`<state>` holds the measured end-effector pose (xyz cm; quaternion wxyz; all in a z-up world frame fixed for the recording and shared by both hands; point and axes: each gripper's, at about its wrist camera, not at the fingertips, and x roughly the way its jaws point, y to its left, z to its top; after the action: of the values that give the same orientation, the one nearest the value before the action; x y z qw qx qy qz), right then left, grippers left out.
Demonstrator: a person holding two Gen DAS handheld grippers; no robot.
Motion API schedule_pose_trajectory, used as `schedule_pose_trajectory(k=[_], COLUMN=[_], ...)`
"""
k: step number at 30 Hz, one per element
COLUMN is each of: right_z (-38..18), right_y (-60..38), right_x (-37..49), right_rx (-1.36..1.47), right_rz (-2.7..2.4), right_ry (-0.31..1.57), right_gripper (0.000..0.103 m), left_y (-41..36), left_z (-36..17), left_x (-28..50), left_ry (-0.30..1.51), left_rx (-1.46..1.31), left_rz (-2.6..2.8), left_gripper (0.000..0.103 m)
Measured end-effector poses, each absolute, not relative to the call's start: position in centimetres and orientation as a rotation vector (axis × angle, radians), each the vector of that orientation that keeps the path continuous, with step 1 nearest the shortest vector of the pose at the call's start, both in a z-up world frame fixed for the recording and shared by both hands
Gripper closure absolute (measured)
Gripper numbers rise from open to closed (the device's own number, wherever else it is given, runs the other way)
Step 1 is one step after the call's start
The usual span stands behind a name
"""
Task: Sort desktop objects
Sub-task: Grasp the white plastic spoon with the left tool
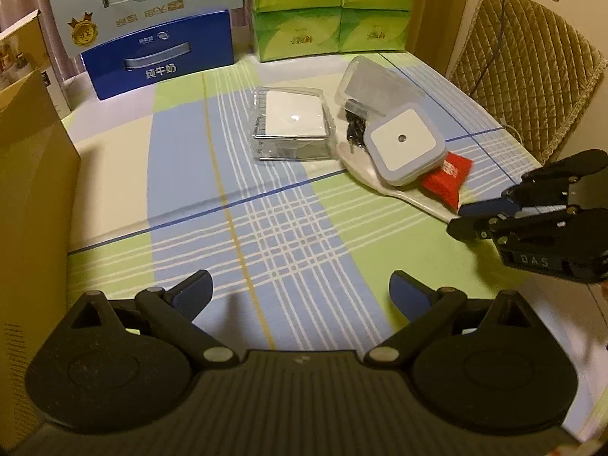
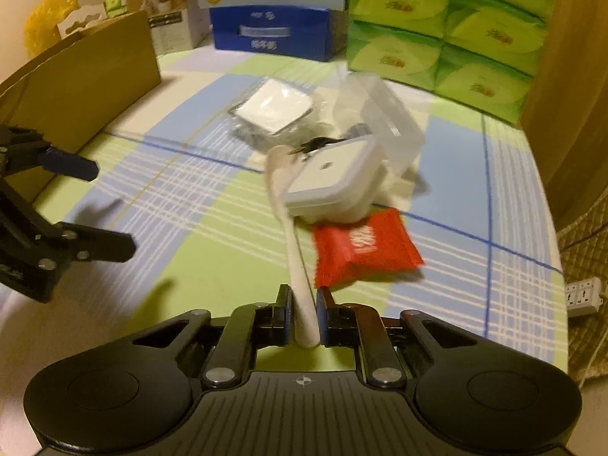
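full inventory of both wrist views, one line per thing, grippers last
spoon: 1, white, handle in right gripper, bowl under night light
night light: 1, white square, atop spoon
packet: 1, red, right of spoon
clear box: 1, white pad inside, table centre
lidded clear box: 1, open, behind night light
tissue packs: stack, green, back
milk carton: 1, blue, back left
cardboard box: 1, brown, left edge
tablecloth: 1, green-blue plaid
left gripper: open, empty
right gripper: shut on spoon
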<state>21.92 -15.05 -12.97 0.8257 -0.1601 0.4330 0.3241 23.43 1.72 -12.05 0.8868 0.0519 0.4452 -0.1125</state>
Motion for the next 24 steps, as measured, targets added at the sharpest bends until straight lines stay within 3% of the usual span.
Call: schedule_pose_trajectory(k=[6, 11, 14, 19, 24], right_z=[-12.5, -11.9, -11.7, -11.5, -11.3], right_y=[-13.1, -13.3, -14.9, -17.7, -19.2], right_x=[20.2, 19.3, 19.6, 20.9, 22.7], right_rx=[-0.236, -0.279, -0.287, -0.217, -0.206], right_rz=[0.807, 0.843, 0.795, 0.699, 0.629], right_ry=[1.06, 1.054, 1.035, 1.004, 0.956], right_gripper=[0.094, 0.091, 0.085, 0.066, 0.061], left_y=[2.1, 2.6, 2.4, 2.2, 1.5], left_z=[-11.9, -12.3, -12.6, -13.2, -13.4], left_x=[22.9, 22.8, 23.0, 24.0, 24.3], left_ry=[0.907, 0.918, 0.919, 0.932, 0.924], left_rx=[0.105, 0.074, 0.053, -0.02, -0.038], left_rz=[-0.243, -0.252, -0.269, -0.269, -0.272], left_gripper=[0.005, 0.006, 0.01, 0.026, 0.031])
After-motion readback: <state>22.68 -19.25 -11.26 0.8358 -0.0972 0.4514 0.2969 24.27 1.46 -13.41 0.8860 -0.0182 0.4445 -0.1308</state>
